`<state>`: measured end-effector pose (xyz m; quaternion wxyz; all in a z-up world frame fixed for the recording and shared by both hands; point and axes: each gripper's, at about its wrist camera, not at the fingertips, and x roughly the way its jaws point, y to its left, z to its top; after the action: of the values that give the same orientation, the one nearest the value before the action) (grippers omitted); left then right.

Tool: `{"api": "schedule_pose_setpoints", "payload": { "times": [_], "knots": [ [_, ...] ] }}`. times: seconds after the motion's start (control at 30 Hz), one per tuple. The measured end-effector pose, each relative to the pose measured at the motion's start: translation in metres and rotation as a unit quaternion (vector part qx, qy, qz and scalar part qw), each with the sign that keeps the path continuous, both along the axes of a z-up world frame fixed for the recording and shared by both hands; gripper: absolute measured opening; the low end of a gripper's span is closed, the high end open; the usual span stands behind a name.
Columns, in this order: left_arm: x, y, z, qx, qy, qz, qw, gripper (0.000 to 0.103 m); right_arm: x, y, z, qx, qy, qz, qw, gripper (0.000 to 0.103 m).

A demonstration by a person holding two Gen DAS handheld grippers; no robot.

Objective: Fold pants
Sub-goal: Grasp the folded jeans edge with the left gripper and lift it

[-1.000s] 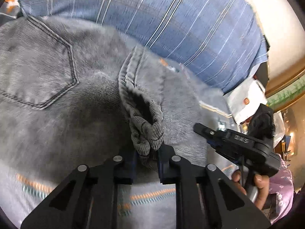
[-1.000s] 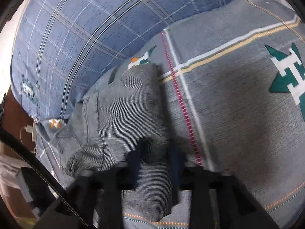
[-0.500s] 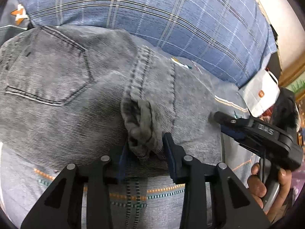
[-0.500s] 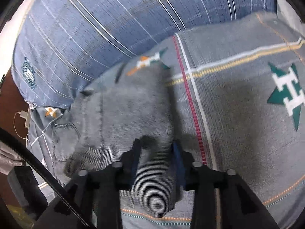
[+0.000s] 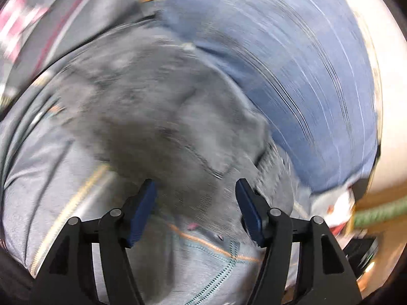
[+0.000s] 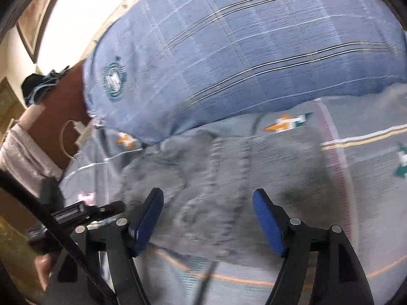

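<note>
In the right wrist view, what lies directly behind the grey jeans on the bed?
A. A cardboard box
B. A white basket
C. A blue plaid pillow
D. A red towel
C: a blue plaid pillow fills the area above the grey jeans, which lie on the patterned grey bedcover.

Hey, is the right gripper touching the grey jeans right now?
Apart. In the right wrist view the right gripper has its jaws opening, and neither blue pad presses on the grey jeans, which lie on the bedspread beyond them.
</note>
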<state>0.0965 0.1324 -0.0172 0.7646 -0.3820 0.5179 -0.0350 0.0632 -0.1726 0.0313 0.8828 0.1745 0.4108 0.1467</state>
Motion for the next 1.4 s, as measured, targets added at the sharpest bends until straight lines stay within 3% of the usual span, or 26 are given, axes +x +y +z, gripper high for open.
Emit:
{"api": "schedule_pose_setpoints", "payload": {
  "times": [0.1, 0.23, 0.37, 0.53, 0.57, 0.63, 0.87, 0.9, 0.97, 1.1, 1.17, 1.2, 1.23, 1.3, 1.4],
  "knots": [
    [-0.002, 0.027, -0.016, -0.032, 0.023, 0.029, 0.9988, 0.064, -0.001, 0.018, -0.006, 0.024, 0.006, 0.019, 1.000, 0.075],
    [-0.004, 0.050, -0.032, -0.042, 0.040, 0.074, 0.9955, 0.064, 0.001, 0.029, -0.022, 0.034, 0.015, 0.020, 0.999, 0.075],
    [-0.001, 0.061, -0.047, -0.030, 0.070, 0.097, 0.9923, 0.064, 0.011, 0.043, -0.039, 0.016, 0.049, 0.066, 0.996, 0.073],
    [0.000, 0.074, -0.050, -0.038, 0.050, 0.125, 0.9902, 0.062, 0.012, 0.041, -0.053, 0.028, 0.068, 0.070, 0.995, 0.073],
    [0.001, 0.077, -0.052, -0.045, 0.048, 0.132, 0.9891, 0.053, 0.012, 0.040, -0.055, 0.030, 0.071, 0.069, 0.995, 0.073],
    [-0.002, 0.083, -0.057, -0.054, 0.047, 0.144, 0.9870, 0.046, 0.013, 0.040, -0.058, 0.030, 0.074, 0.068, 0.994, 0.073],
    [0.007, 0.084, -0.060, -0.063, 0.040, 0.161, 0.9840, 0.047, 0.007, 0.047, -0.052, 0.016, 0.062, 0.078, 0.995, 0.073],
    [0.008, 0.084, -0.060, -0.060, 0.039, 0.162, 0.9843, 0.047, 0.007, 0.047, -0.051, 0.016, 0.061, 0.080, 0.995, 0.073],
    [0.010, 0.079, -0.054, -0.032, 0.034, 0.156, 0.9866, 0.020, 0.005, 0.049, -0.049, 0.019, 0.057, 0.088, 0.994, 0.073],
    [0.010, 0.080, -0.051, -0.036, 0.025, 0.156, 0.9869, 0.021, 0.006, 0.052, -0.040, 0.021, 0.052, 0.099, 0.994, 0.073],
    [0.015, 0.085, -0.059, -0.052, 0.045, 0.154, 0.9857, 0.032, 0.016, 0.057, -0.037, 0.021, 0.061, 0.109, 0.992, 0.073],
    [0.017, 0.087, -0.063, -0.061, 0.046, 0.156, 0.9849, 0.032, 0.020, 0.060, -0.036, 0.019, 0.065, 0.110, 0.992, 0.074],
    [0.019, 0.088, -0.062, -0.060, 0.041, 0.156, 0.9851, 0.032, 0.026, 0.065, -0.037, 0.014, 0.069, 0.115, 0.991, 0.074],
    [0.017, 0.085, -0.054, -0.044, 0.031, 0.154, 0.9865, 0.020, 0.034, 0.072, -0.043, 0.015, 0.078, 0.124, 0.989, 0.072],
    [0.018, 0.076, -0.030, 0.007, -0.005, 0.139, 0.9902, 0.015, 0.035, 0.074, -0.053, 0.040, 0.086, 0.132, 0.987, 0.064]
  ]
}}
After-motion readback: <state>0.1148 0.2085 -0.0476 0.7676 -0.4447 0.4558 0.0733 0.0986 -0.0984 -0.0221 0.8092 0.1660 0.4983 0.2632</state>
